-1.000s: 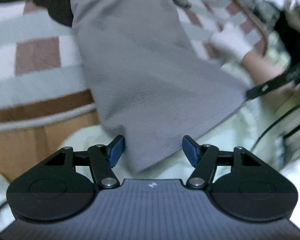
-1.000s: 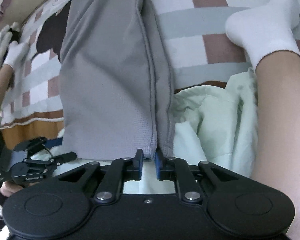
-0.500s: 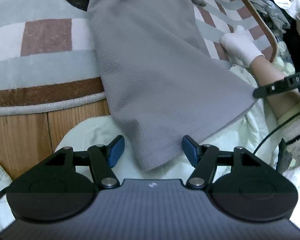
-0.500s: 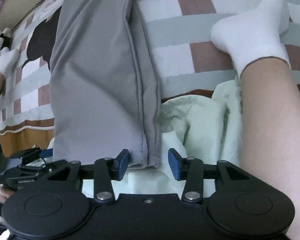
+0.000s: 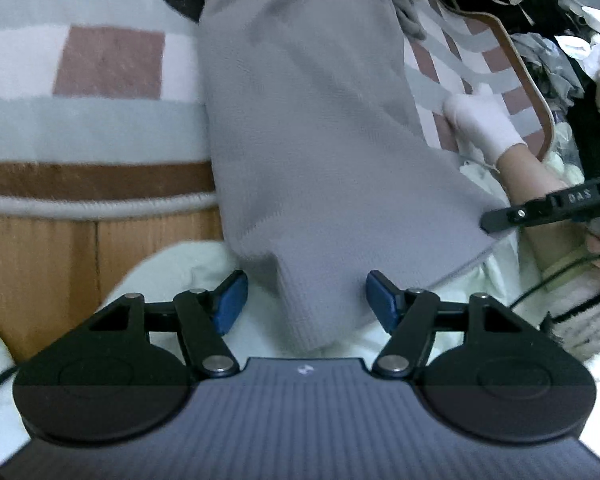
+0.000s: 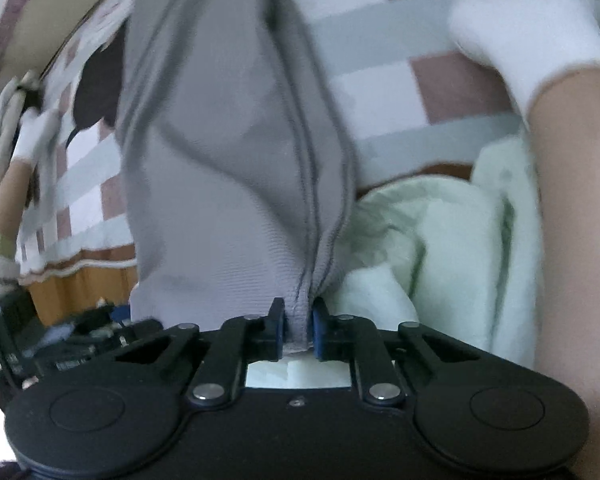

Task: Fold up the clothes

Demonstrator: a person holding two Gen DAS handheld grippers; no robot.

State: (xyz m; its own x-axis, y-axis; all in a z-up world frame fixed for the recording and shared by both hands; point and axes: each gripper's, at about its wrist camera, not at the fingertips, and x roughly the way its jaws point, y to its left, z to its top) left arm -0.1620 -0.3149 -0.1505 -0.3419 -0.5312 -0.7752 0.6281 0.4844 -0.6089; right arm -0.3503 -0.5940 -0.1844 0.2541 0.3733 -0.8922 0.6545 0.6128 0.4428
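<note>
Checked rug (image 5: pixel 80 120) over a wood floor (image 5: pixel 60 264) carries the work, with a pale green blanket (image 6: pixel 440 248) bunched at the near edge and a dark heap of clutter (image 5: pixel 560 40) off to the far right in the left wrist view.

A grey garment (image 5: pixel 308 140) runs lengthwise from the far rug toward both grippers, its near end lifted off the blanket. The right gripper (image 6: pixel 298 328) is closing narrow on the seamed hem corner, cloth bunched between its pads. The left gripper (image 5: pixel 304 300) stands wide, and its jaws are opening a little; the opposite hem corner lies between the fingers, but neither pad touches it.

The main risk is a one-sided hold. If the right side pulls or lifts before the left closes, the hem would likely skew and the fold come out crooked. The right grip looks to sit right at the cloth's edge, so a hard tug could slip it free. The left corner droops low onto the blanket; closing there might pinch blanket along with the garment.

Room is tight at the sides: a socked foot (image 6: pixel 532 44) and bare leg (image 6: pixel 572 240) lie just beside the garment's right edge, and another socked foot (image 6: pixel 32 136) sits at the far left. Straight ahead along the garment the rug is open, so folding forward seems the freest direction.
</note>
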